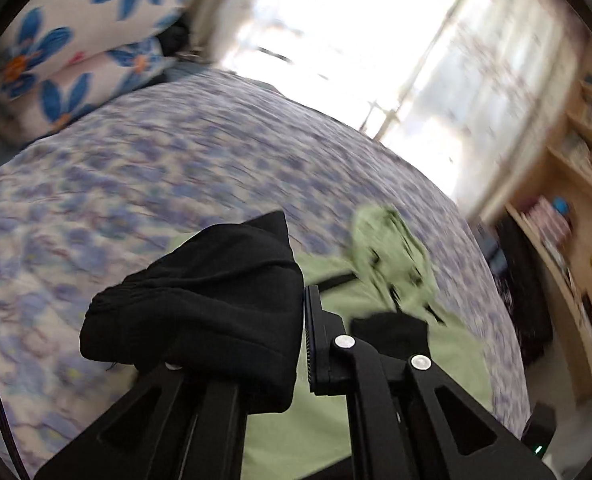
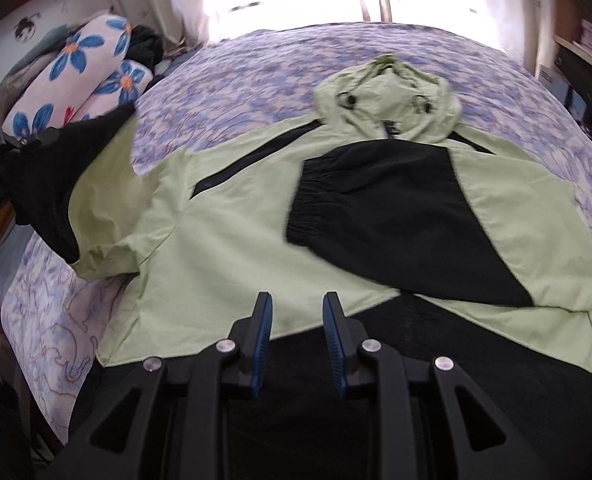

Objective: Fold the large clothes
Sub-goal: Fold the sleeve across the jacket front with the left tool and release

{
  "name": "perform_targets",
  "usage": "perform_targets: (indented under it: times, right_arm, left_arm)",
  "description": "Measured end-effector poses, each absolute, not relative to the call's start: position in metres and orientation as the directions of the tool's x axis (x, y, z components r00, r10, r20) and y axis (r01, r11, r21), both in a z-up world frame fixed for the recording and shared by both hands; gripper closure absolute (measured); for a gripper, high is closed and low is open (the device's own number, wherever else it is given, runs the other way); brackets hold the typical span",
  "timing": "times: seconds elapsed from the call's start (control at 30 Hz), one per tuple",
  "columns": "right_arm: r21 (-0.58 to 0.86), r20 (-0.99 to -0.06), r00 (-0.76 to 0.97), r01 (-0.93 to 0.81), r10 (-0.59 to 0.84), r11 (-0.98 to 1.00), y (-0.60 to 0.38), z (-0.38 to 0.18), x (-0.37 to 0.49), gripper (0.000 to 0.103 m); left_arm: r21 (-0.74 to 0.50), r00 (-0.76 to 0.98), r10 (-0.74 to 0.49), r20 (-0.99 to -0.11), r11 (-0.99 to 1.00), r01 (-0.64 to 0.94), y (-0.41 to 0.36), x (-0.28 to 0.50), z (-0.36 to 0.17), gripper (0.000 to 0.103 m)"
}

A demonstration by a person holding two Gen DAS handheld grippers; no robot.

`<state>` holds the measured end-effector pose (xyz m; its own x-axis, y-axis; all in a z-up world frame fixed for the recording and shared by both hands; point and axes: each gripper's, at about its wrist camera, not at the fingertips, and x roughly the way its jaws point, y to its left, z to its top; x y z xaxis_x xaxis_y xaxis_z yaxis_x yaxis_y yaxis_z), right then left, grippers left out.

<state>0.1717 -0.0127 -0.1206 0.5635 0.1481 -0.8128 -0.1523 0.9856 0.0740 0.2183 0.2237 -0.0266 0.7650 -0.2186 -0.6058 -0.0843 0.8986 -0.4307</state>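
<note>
While the left gripper (image 1: 302, 320) in its own view had its jaws clamped on the black cuff (image 1: 200, 300), the jacket (image 1: 336, 380) lay lower right on the bed (image 1: 136, 168). Seen from the right wrist, the right gripper (image 2: 298, 312) stood partly open and empty above the hem, the lifted sleeve (image 2: 68, 184) at left, nearer the left hand, due across the jacket's body.

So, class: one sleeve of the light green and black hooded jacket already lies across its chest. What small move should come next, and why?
Probably carry the black cuff, clamped in the left gripper, across onto the light green and black hooded jacket, matching the folded sleeve.
</note>
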Motion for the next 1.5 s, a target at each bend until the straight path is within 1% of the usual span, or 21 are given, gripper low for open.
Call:
perform_targets:
  times: [0.07,0.17,0.2,0.27,0.33,0.37,0.4,0.43,0.47,0.5,0.53,0.67,0.8,0.83,0.87,0.93,1.07,1.17,1.27,1.37,1.5]
  right_arm:
    - [0.082,-0.808,0.573,-0.119,0.136,0.990,-0.033,-0.118,0.169,0.077]
    - [0.088,-0.808,0.578,-0.071,0.113,0.994,-0.062,-0.120,0.167,0.077]
    - [0.092,-0.811,0.575,-0.058,0.108,0.994,-0.071,-0.122,0.166,0.077]
    - [0.099,-0.818,0.567,-0.036,0.101,0.994,-0.086,-0.126,0.166,0.077]
    - [0.111,-0.824,0.558,-0.022,0.104,0.994,-0.097,-0.131,0.166,0.077]
    - [0.121,-0.825,0.554,-0.019,0.111,0.992,-0.101,-0.134,0.167,0.077]
    - [0.130,-0.826,0.551,-0.019,0.119,0.991,-0.104,-0.135,0.168,0.077]
    - [0.140,-0.826,0.549,-0.023,0.129,0.990,-0.106,-0.137,0.168,0.077]
    - [0.149,-0.825,0.548,-0.027,0.139,0.989,-0.107,-0.138,0.168,0.077]
    - [0.155,-0.822,0.550,-0.033,0.147,0.987,-0.107,-0.138,0.168,0.077]
    - [0.161,-0.818,0.553,-0.040,0.156,0.986,-0.107,-0.138,0.168,0.077]
    - [0.174,-0.803,0.565,-0.080,0.189,0.981,-0.097,-0.133,0.171,0.077]
    - [0.176,-0.779,0.583,-0.151,0.232,0.973,-0.079,-0.123,0.173,0.077]
    - [0.175,-0.772,0.587,-0.175,0.245,0.969,-0.073,-0.120,0.174,0.072]
    - [0.172,-0.764,0.590,-0.205,0.262,0.964,-0.065,-0.117,0.175,0.062]
    - [0.164,-0.751,0.594,-0.256,0.289,0.953,-0.049,-0.111,0.176,0.053]
    - [0.129,-0.736,0.581,-0.383,0.347,0.915,-0.008,-0.105,0.178,0.053]
    - [0.085,-0.742,0.555,-0.479,0.376,0.874,0.027,-0.107,0.177,0.053]
    - [0.046,-0.769,0.501,-0.575,0.397,0.817,0.059,-0.116,0.176,0.053]
    - [-0.028,-0.801,0.483,-0.622,0.354,0.783,0.084,-0.133,0.177,0.053]
    - [-0.139,-0.832,0.497,-0.616,0.246,0.775,0.103,-0.158,0.187,0.053]
  left_arm:
    - [-0.409,0.728,-0.248,-0.640,0.911,-0.049,0.187,0.223,-0.043,0.099]
    - [-0.371,0.646,-0.276,-0.712,0.928,-0.013,0.140,0.231,-0.083,0.097]
    - [-0.352,0.607,-0.276,-0.746,0.936,-0.007,0.126,0.235,-0.101,0.095]
    - [-0.312,0.570,-0.254,-0.782,0.950,-0.004,0.112,0.236,-0.124,0.087]
    - [-0.286,0.537,-0.241,-0.808,0.958,0.000,0.103,0.233,-0.143,0.069]
    - [-0.278,0.528,-0.235,-0.816,0.960,-0.002,0.098,0.228,-0.146,0.063]
    - [-0.279,0.521,-0.238,-0.820,0.960,0.000,0.096,0.224,-0.148,0.049]
    - [-0.288,0.521,-0.249,-0.816,0.958,0.005,0.097,0.219,-0.146,0.040]
    - [-0.297,0.526,-0.258,-0.811,0.955,0.010,0.100,0.214,-0.143,0.035]
    - [-0.304,0.531,-0.264,-0.805,0.952,0.013,0.102,0.211,-0.139,0.028]
    - [-0.311,0.538,-0.272,-0.798,0.950,0.018,0.105,0.205,-0.134,0.026]
    - [-0.319,0.541,-0.286,-0.791,0.947,0.034,0.112,0.189,-0.114,0.026]
    - [-0.316,0.578,-0.257,-0.774,0.949,-0.001,0.133,0.166,-0.095,0.026]
    - [-0.310,0.590,-0.240,-0.771,0.951,-0.018,0.138,0.161,-0.094,0.026]
    - [-0.303,0.601,-0.221,-0.768,0.952,-0.036,0.145,0.155,-0.092,0.026]
    - [-0.278,0.614,-0.170,-0.771,0.957,-0.084,0.160,0.141,-0.092,0.026]
    - [-0.229,0.608,-0.086,-0.789,0.960,-0.162,0.185,0.122,-0.099,0.026]
    - [-0.228,0.594,-0.067,-0.802,0.953,-0.200,0.202,0.112,-0.107,0.026]
    - [-0.238,0.578,-0.057,-0.814,0.940,-0.244,0.219,0.106,-0.118,0.026]
    - [-0.248,0.567,-0.054,-0.822,0.930,-0.271,0.230,0.103,-0.127,0.026]
    - [-0.253,0.558,-0.054,-0.828,0.925,-0.285,0.237,0.102,-0.135,0.025]
